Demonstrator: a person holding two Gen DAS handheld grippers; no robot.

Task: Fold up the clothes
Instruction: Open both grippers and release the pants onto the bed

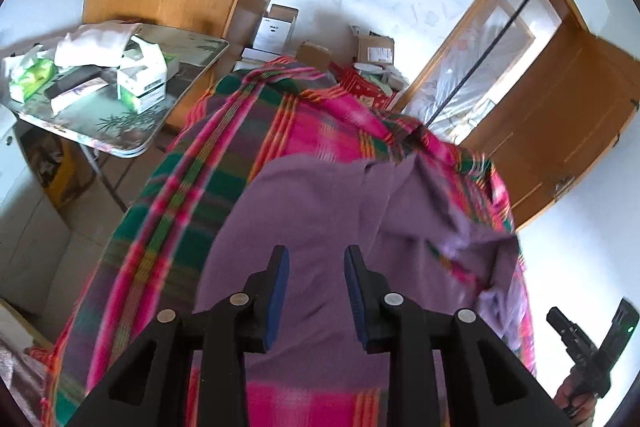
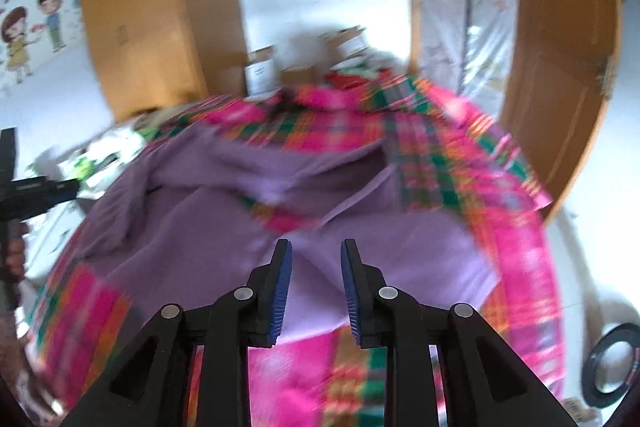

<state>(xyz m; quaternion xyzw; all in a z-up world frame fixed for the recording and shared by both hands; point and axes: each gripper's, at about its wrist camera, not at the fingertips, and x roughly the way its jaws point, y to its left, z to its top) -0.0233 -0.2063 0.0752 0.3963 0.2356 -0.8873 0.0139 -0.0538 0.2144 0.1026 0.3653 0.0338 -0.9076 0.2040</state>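
Purple garment [image 1: 320,211] lies rumpled on a plaid blanket [image 1: 192,163], filling each view from centre to 12 o'clock. Left tool [image 1: 317,255] and right tool [image 2: 316,251] both gape wide above it, empty.

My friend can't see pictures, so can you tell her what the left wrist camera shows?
A purple garment lies rumpled on a pink and green plaid blanket, with the open left gripper just above it, holding nothing. A cluttered folding table stands to the left and a wooden door to the right.
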